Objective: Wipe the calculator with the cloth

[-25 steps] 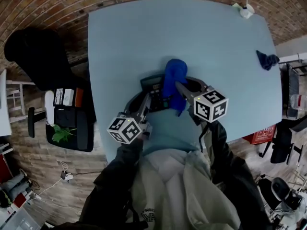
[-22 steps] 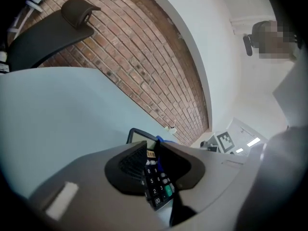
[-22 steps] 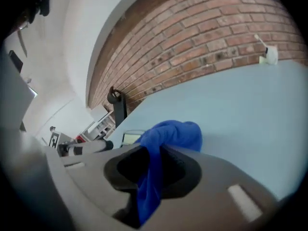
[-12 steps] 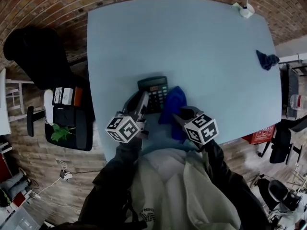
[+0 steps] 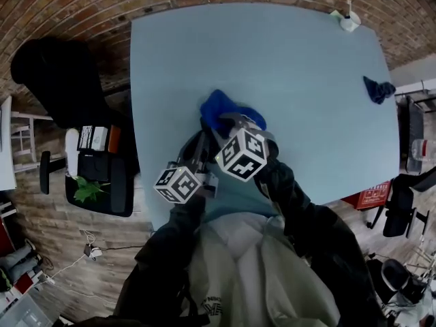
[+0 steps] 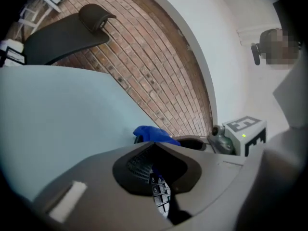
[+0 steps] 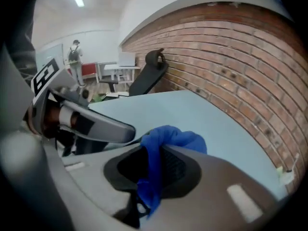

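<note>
My right gripper is shut on a bright blue cloth, which lies bunched over the calculator near the front middle of the light blue table. In the right gripper view the cloth hangs down between the jaws of my right gripper. In the head view the cloth and grippers hide the calculator. In the left gripper view its dark keys show between the jaws. My left gripper has just closed its jaws on the calculator's near-left edge and is shut on it.
A second, dark blue cloth lies at the table's right edge. A small white object stands at the far right corner. A black office chair is left of the table, with brick flooring around it.
My right gripper swept the blue cloth from over the calculator to the front right, then back left over it, rolling its cube. The left gripper stayed in place.
</note>
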